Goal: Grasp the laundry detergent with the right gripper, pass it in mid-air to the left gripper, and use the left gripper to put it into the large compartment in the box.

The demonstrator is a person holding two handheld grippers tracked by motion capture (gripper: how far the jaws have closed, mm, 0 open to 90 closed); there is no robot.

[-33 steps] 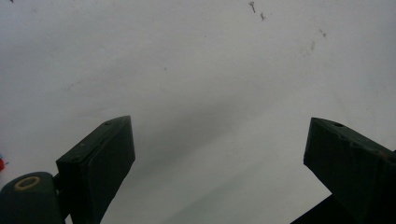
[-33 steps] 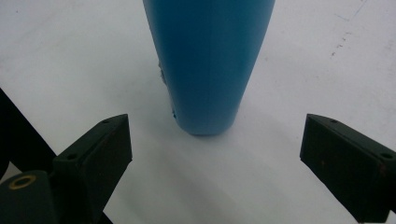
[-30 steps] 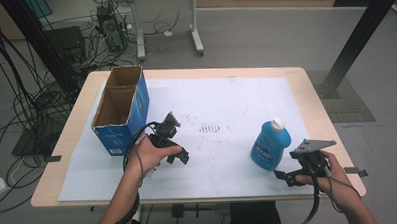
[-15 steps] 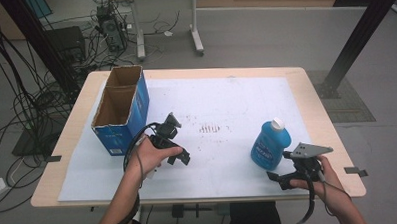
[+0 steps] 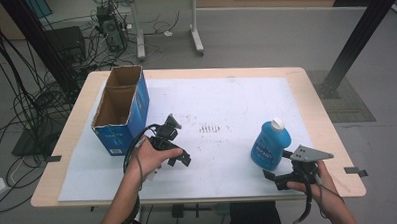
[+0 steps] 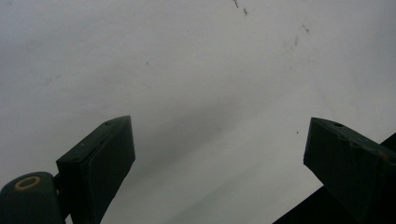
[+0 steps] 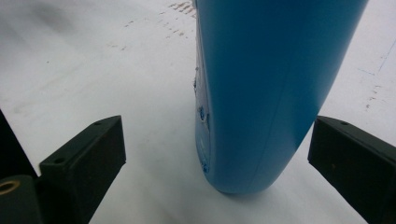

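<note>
I see the blue bottle (image 5: 270,144) upright, capped, between my right gripper's (image 5: 279,179) just-opened jaws, untouched. My left gripper (image 5: 180,157) gapes empty over the sheet (image 5: 226,101); the box (image 5: 120,108) stands open beside it.

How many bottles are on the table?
1: a blue bottle standing at the table's right side, just ahead of the right gripper. The box could hide more.

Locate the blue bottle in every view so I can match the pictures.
High view: blue bottle stands lower right on the white sheet, just ahead of the right tool.
Left gripper view: not in it.
Right gripper view: its base rises centre-right, between open jaws.
Shared landmark: the white sheet.
</note>
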